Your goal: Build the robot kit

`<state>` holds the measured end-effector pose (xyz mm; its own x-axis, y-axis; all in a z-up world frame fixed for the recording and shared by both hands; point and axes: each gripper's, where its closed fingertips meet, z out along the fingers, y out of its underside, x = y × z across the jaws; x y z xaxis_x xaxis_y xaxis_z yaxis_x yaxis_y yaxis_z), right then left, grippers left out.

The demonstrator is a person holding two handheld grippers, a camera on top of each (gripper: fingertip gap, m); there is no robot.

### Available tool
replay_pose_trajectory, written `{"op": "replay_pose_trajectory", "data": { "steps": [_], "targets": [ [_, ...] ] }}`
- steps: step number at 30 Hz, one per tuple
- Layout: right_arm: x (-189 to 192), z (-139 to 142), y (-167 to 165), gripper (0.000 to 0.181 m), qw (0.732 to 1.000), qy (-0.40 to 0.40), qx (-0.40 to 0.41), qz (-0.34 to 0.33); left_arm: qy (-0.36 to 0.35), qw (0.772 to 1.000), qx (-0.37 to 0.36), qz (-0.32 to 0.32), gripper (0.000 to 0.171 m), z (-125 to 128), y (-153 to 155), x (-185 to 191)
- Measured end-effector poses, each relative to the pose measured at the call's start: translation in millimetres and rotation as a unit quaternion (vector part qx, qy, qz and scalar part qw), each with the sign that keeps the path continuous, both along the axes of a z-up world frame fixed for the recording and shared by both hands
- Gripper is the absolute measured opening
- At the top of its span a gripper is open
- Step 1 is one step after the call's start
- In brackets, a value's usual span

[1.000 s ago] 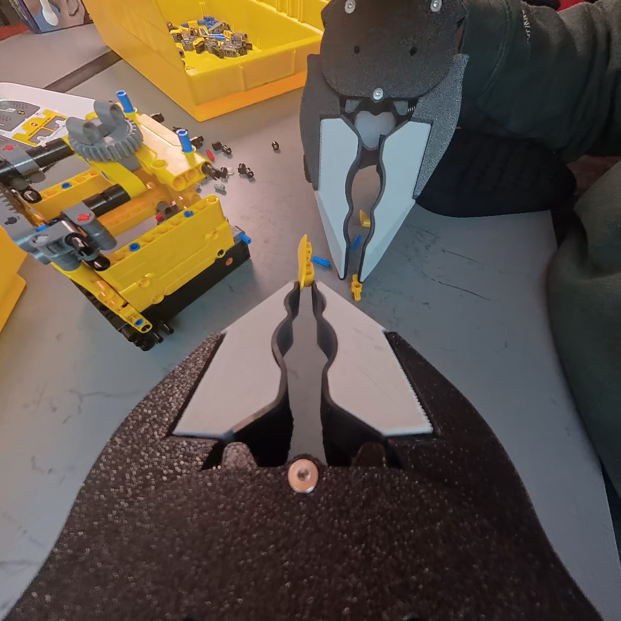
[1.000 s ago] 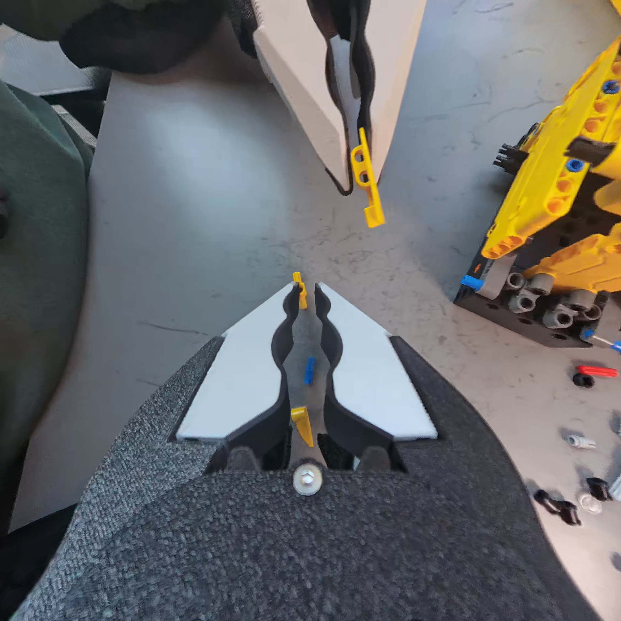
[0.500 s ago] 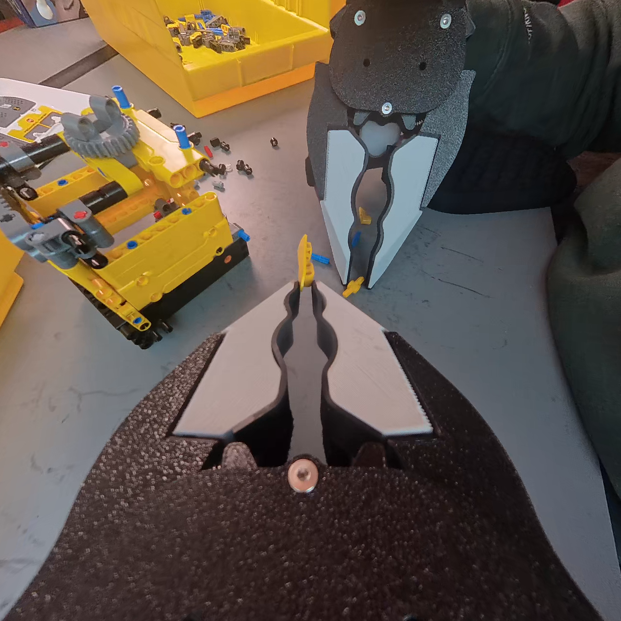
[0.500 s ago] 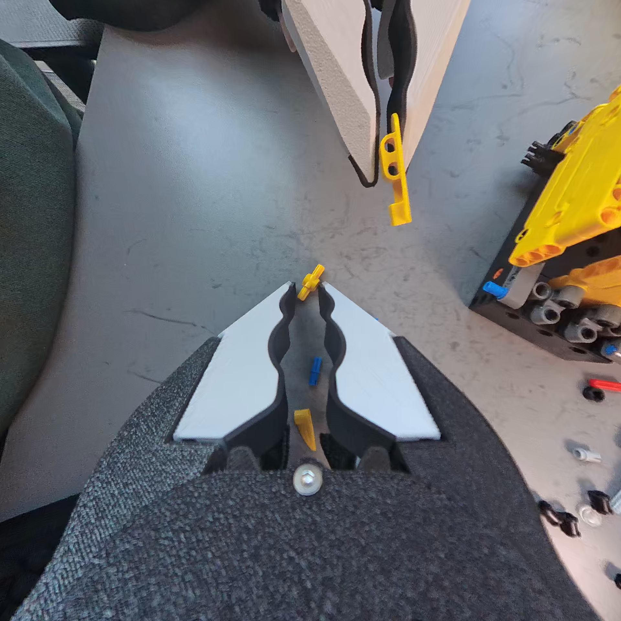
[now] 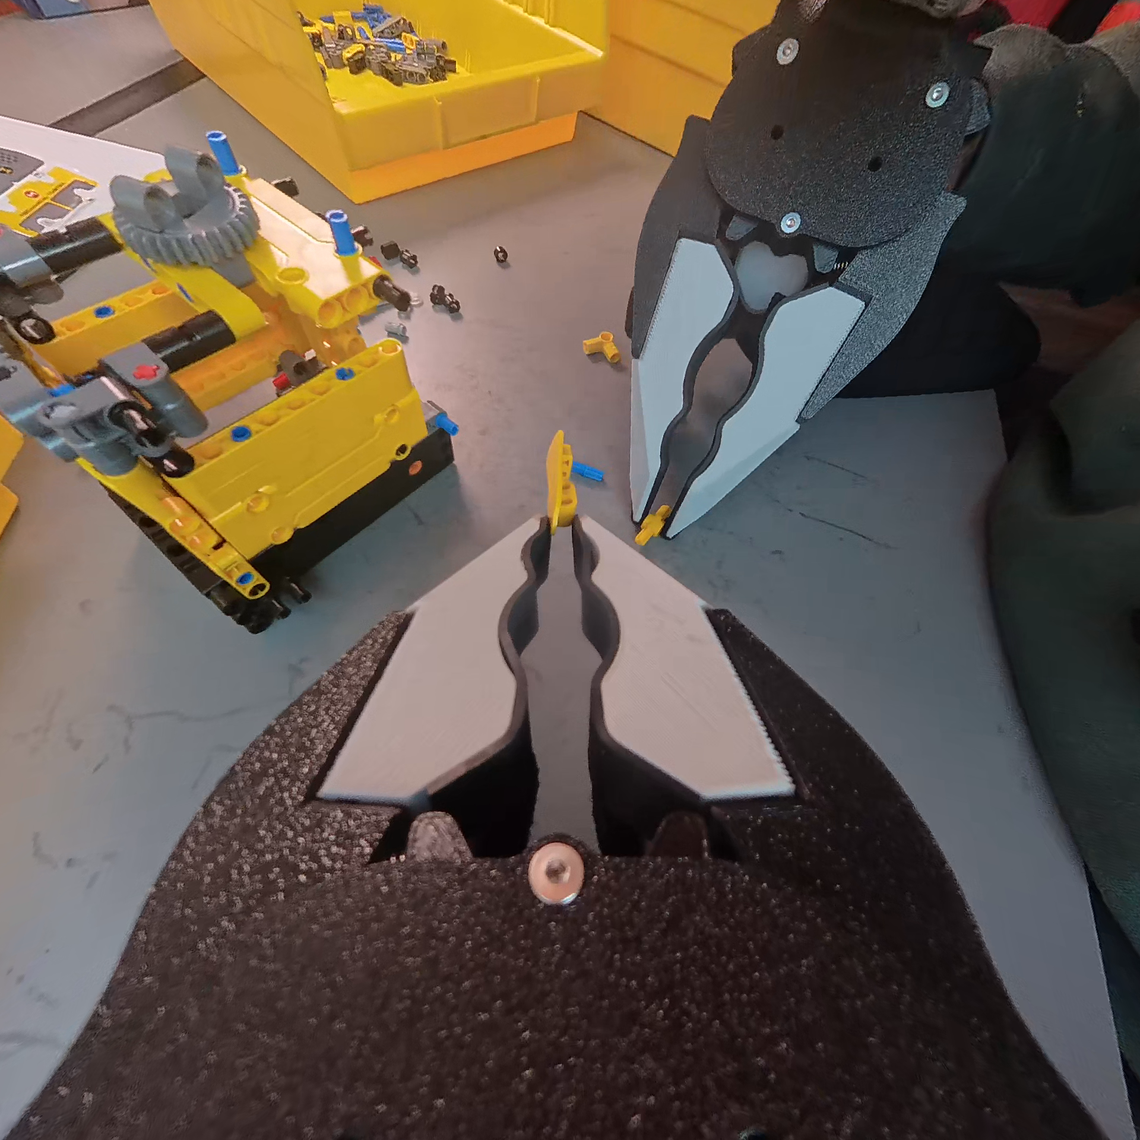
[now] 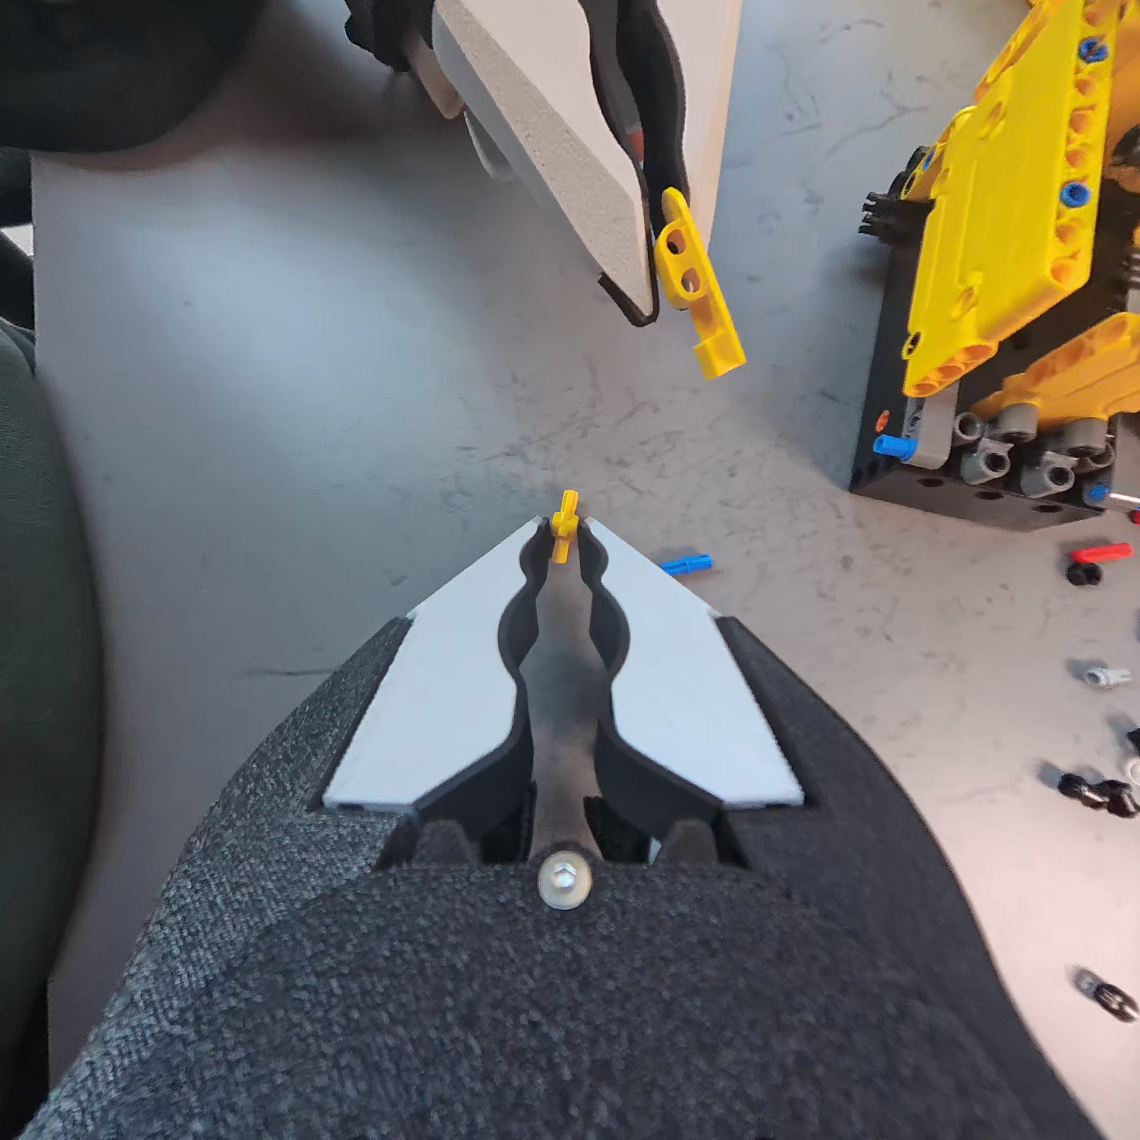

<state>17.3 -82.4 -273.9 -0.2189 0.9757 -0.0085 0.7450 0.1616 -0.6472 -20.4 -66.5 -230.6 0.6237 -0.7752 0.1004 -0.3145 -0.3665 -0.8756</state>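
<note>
My left gripper [image 5: 560, 524] is shut on a small yellow beam with holes [image 5: 560, 482], which sticks up past its tips; the beam also shows in the right wrist view [image 6: 697, 290]. My right gripper [image 6: 562, 523] is shut on a tiny yellow pin [image 6: 564, 525]. In the left wrist view the right gripper [image 5: 655, 524] points down at the grey table, with the pin [image 5: 652, 524] at its tips. The two grippers face each other, a short way apart. A blue pin [image 5: 587, 472] lies on the table between them, also in the right wrist view [image 6: 686, 564].
A yellow and black brick vehicle model [image 5: 234, 395] stands at the left. Yellow bins [image 5: 469, 117] with small parts are behind it. Loose black, grey and red pins [image 6: 1098, 561] and a yellow connector [image 5: 602, 346] lie on the table. A dark sleeve [image 5: 1049, 185] is at right. Left tips to right tips: about 6 cm.
My right gripper has risen and swung right with the yellow pin, uncovering the blue pin and yellow connector that showed between its fingers. My left gripper keeps hold of the beam.
</note>
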Motion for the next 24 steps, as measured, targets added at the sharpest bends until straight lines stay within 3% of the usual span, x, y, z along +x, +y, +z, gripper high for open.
{"op": "replay_pose_trajectory", "data": {
  "steps": [5,12,14,17,22,24],
  "targets": [
    [-8.0,5.0,-4.0,0.006,0.997,0.044,0.034,0.050,-0.029,0.999,-0.006,-0.016,0.006,7.2,-5.0,5.1],
    [-6.0,66.6,13.9,0.006,0.983,0.173,-0.053,0.043,-0.139,0.987,-0.048,-0.062,0.005,29.1,-17.3,10.8],
    [-1.9,64.1,19.1,0.007,0.984,0.166,-0.050,0.037,-0.105,0.990,-0.061,-0.065,0.005,15.9,-18.2,12.0],
    [4.1,47.3,22.2,0.007,0.991,0.129,-0.015,0.043,-0.001,0.994,-0.080,-0.071,0.006,-15.9,-21.7,14.1],
    [8.0,30.8,15.4,0.007,0.994,0.091,-0.014,0.055,0.097,0.989,-0.090,-0.073,0.006,-43.0,-24.7,9.4],
    [9.7,25.5,13.5,0.007,0.995,0.077,-0.016,0.058,0.098,0.989,-0.088,-0.074,0.006,-42.8,-25.4,9.0]
  ]
}}
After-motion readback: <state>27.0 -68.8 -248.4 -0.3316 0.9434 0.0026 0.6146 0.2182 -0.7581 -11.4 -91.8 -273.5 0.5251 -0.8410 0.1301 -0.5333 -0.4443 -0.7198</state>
